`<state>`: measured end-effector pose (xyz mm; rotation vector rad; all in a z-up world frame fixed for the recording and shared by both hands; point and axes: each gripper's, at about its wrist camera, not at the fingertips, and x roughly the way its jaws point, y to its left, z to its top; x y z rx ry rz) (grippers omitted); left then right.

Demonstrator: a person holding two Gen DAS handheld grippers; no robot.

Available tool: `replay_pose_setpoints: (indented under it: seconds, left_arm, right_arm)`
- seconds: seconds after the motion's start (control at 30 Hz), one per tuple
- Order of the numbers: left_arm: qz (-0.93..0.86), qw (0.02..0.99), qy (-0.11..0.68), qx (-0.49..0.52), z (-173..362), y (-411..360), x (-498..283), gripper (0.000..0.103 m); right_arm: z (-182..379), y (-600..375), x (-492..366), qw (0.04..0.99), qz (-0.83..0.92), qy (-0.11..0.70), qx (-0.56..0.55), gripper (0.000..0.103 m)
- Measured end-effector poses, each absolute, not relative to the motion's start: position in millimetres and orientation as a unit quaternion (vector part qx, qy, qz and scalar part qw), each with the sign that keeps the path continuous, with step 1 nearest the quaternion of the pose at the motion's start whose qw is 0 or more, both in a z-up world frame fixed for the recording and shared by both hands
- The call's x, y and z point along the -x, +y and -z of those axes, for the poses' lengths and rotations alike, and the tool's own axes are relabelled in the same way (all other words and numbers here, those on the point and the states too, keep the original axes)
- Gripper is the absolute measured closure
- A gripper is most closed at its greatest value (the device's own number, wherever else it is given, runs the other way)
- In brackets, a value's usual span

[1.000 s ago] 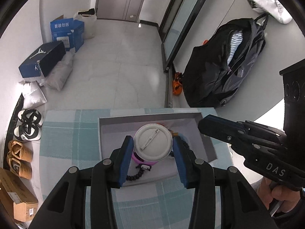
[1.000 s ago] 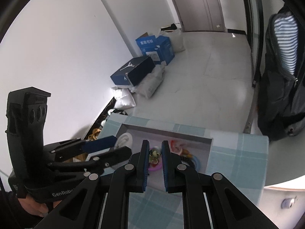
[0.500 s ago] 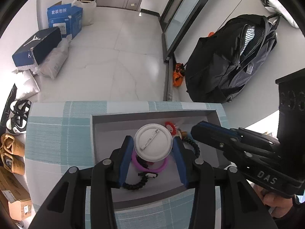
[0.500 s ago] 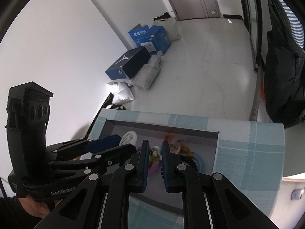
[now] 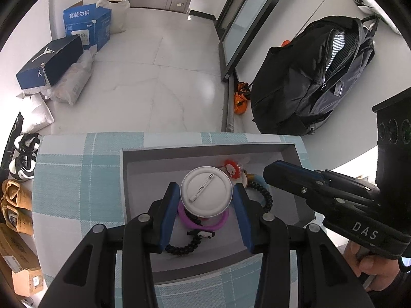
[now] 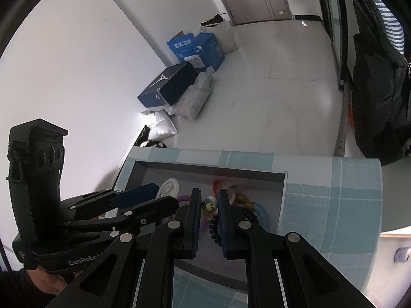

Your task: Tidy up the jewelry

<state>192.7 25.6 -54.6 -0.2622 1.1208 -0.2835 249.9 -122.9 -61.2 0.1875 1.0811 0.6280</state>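
Observation:
My left gripper (image 5: 205, 186) is shut on a white round pin badge (image 5: 206, 197), held back-side up with its pin showing, just above the grey tray (image 5: 205, 148). In the tray lie a pink ring (image 5: 221, 224), a black bead bracelet (image 5: 185, 249), a red charm (image 5: 231, 169) and a blue ring (image 5: 257, 178). My right gripper (image 6: 209, 192) is shut on a small flower-shaped ornament (image 6: 209, 205) over the tray's (image 6: 205, 168) middle. Its closed tip (image 5: 272, 169) enters the left wrist view from the right. The left gripper (image 6: 159, 192) and the badge (image 6: 169, 186) show at the left.
The tray rests on a blue-and-white checked cloth (image 5: 77, 179) over a small table. Beyond its far edge, on the floor, are a black backpack (image 5: 308, 82), blue boxes (image 5: 51, 64) and shoes (image 5: 23, 159). A hand (image 5: 372, 269) grips the right tool.
Both grippers have sunk toward the tray, which now looks larger and closer. The badge and the ornament stay gripped as before.

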Motion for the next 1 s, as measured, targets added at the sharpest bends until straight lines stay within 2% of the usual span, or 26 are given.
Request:
replay_pose_setpoints:
  seconds: [0.33,0.4,0.47,0.5,0.6,0.73,0.9,1.0]
  left_arm:
    - [0.147,0.818,0.537,0.146,56.6,26.8,-195.1,0.065]
    - [0.149,0.816,0.541,0.14,56.7,24.4,-195.0,0.063]
    - [0.141,0.82,0.538,0.135,54.5,24.1,-192.7,0.044]
    - [0.14,0.821,0.536,0.137,53.4,24.9,-191.6,0.042]
    - [0.137,0.825,0.531,0.137,50.4,26.4,-188.7,0.041]
    - [0.132,0.829,0.529,0.126,47.7,23.8,-184.6,0.04]
    - [0.126,0.847,0.508,0.095,36.7,17.4,-174.9,0.04]
    - [0.12,0.855,0.496,0.093,30.3,17.2,-168.4,0.04]
  right_arm:
    - [60.2,-128.2,-248.9,0.81,-0.285,0.504,-0.094,0.087]
    - [58.9,-132.3,-248.8,0.813,-0.277,0.503,-0.099,0.081]
    - [56.7,-138.1,-248.1,0.817,-0.272,0.497,-0.11,0.064]
    - [55.1,-140.2,-247.9,0.819,-0.269,0.494,-0.114,0.061]
    - [49.1,-147.0,-246.8,0.824,-0.266,0.485,-0.121,0.059]
    - [44.5,-152.8,-244.5,0.83,-0.262,0.475,-0.128,0.046]
    - [37.0,-155.3,-237.9,0.836,-0.268,0.462,-0.127,0.043]
    - [30.9,-158.2,-230.1,0.843,-0.268,0.449,-0.127,0.036]
